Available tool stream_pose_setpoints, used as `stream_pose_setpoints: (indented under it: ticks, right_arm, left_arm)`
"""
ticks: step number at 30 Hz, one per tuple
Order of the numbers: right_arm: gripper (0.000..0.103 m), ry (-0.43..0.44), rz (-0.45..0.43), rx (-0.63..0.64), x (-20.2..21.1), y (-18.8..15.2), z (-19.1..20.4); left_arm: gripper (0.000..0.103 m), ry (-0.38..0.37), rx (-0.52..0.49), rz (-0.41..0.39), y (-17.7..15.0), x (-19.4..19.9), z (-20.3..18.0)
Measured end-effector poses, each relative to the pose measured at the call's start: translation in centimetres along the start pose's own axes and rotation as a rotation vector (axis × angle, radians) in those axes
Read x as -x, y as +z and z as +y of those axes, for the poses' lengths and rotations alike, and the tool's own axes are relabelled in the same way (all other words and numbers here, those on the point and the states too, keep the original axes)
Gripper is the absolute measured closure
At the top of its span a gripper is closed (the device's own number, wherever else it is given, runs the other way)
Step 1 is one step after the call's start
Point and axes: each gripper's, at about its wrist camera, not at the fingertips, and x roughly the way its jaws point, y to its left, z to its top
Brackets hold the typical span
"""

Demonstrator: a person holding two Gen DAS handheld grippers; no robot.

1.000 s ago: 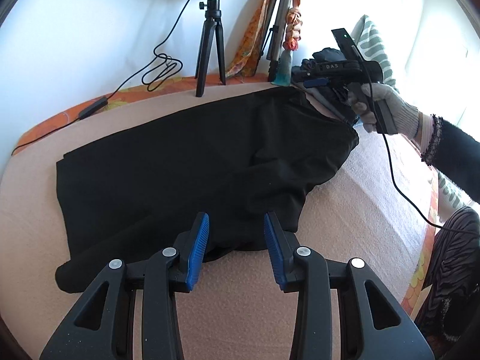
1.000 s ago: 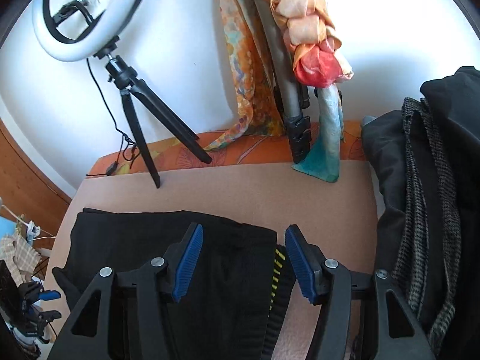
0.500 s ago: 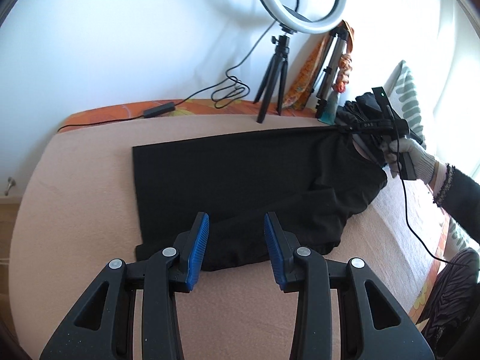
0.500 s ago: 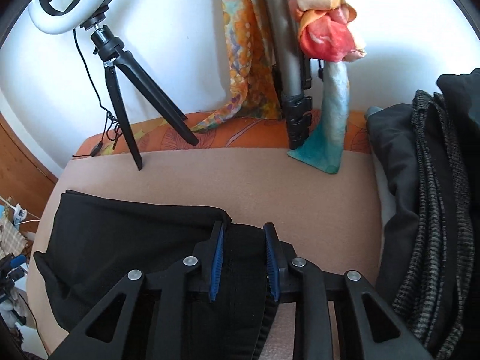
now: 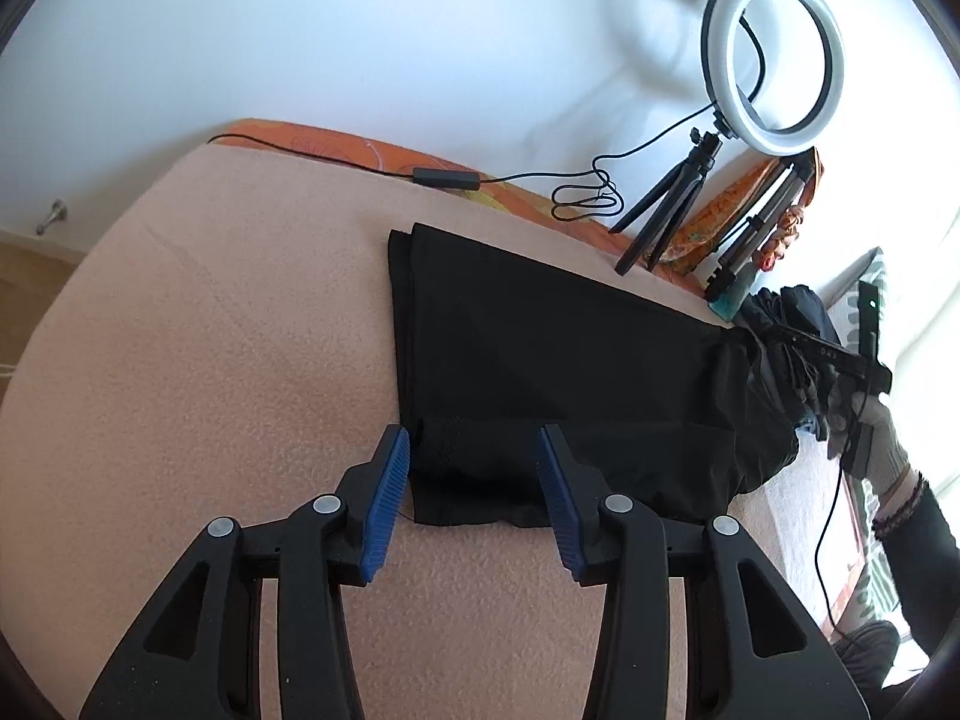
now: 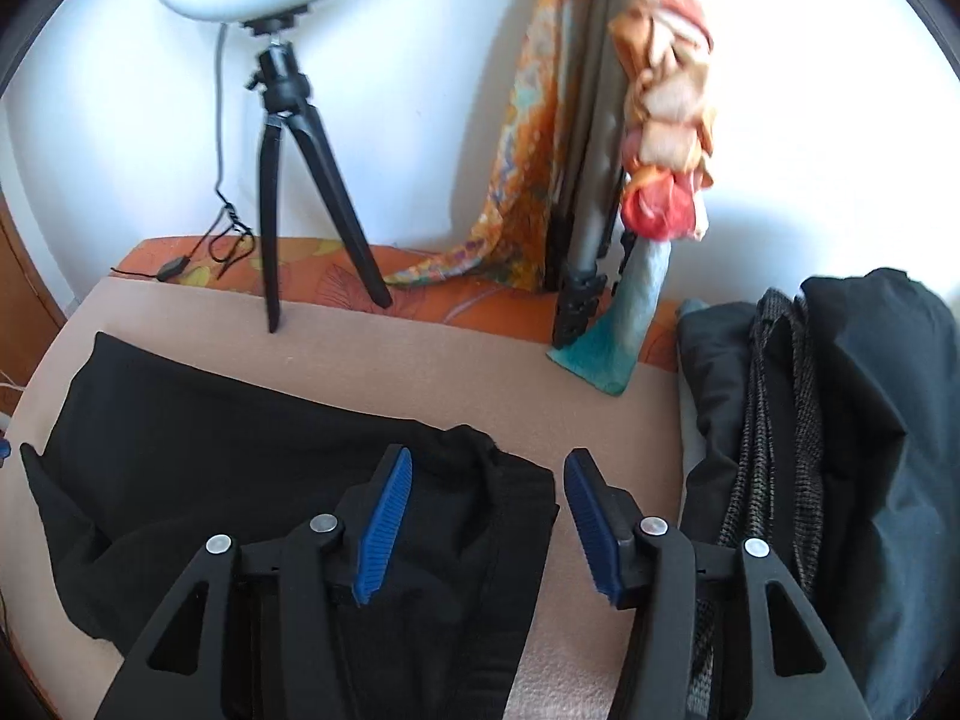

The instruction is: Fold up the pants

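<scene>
Lying flat on a peach-coloured blanket: one pair of black pants, spread lengthwise, leg ends toward the open part of the blanket, waist end toward a heap of dark clothes.

Left gripper: jaws apart and just widened a little further, blue pads straddling the near corner of the leg ends. The cloth sits between the pads; whether the left pad touches its edge cannot be told, and the right pad stands over it without pressing. Nothing gripped.

Right gripper: jaws apart, just reopened after a brief squeeze. The bunched waist end lies below and between the pads, not pinched. Seen from the left wrist view, this gripper is carried by a gloved hand with a dark sleeve, at the far right end of the pants, a cable trailing from it.

Pants, condition: far edge straight; waist end rumpled and slightly raised; a fold ridge shows along the near side.

Other items:
- Ring light on a small black tripod, standing at the blanket's back edge on an orange patterned sheet, white wall behind.
- Black cord with inline switch, looped along the sheet.
- Folded grey stand leaning on the wall, draped with orange and teal scarves.
- Heap of dark clothes, including a tweed-like piece, just beside the waist end.
</scene>
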Motion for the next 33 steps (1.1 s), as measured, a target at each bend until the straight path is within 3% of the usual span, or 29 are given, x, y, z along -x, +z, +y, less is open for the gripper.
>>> stream_pose_setpoints:
  ticks: [2, 4, 7, 11, 15, 17, 22, 25, 28, 31, 33]
  right_arm:
    - [0.047, 0.052, -0.044, 0.038, 2.5, -0.7, 2.1]
    - [0.047, 0.159, -0.063, 0.073, 4.5, -1.8, 4.7]
    - [0.053, 0.328, -0.032, 0.176, 5.9, -3.6, 10.1]
    - [0.056, 0.441, 0.023, 0.338, 4.8, -5.2, 17.9]
    - [0.055, 0.515, 0.102, 0.412, 2.6, -6.5, 22.7]
    - [0.055, 0.499, 0.143, 0.471, 1.7, -7.5, 24.3]
    - [0.055, 0.502, 0.221, 0.510, 0.5, -9.6, 24.5]
    - [0.052, 0.494, 0.210, 0.484, 0.8, -9.9, 24.1]
    - [0.039, 0.458, 0.166, 0.515, 1.6, -10.5, 24.6]
    - [0.038, 0.406, 0.155, 0.581, 2.0, -11.5, 26.0]
    - [0.039, 0.368, 0.150, 0.632, 1.9, -12.0, 27.1]
  left_arm:
    - [0.061, 0.016, 0.001, -0.010, 0.2, -0.1, -0.3]
    - [0.061, 0.029, -0.030, -0.022, 0.7, -0.3, -1.2]
    - [0.061, 0.059, -0.100, -0.020, 1.2, -1.2, -2.8]
    - [0.061, 0.087, -0.152, 0.032, 1.1, -3.5, -3.7]
    - [0.061, 0.203, -0.209, 0.109, -0.2, -5.4, -3.4]
    - [0.061, 0.254, -0.232, 0.142, -1.1, -5.8, -2.8]
    - [0.061, 0.237, -0.200, 0.109, -1.8, -3.6, -1.5]
    - [0.061, 0.168, -0.098, 0.066, -1.3, -1.6, -0.3]
    - [0.060, 0.077, 0.015, 0.031, -1.0, 0.0, 0.5]
    - [0.052, -0.009, 0.120, 0.030, -1.2, 0.3, 1.0]
    - [0.052, -0.020, 0.142, 0.049, -1.5, -0.1, 0.9]
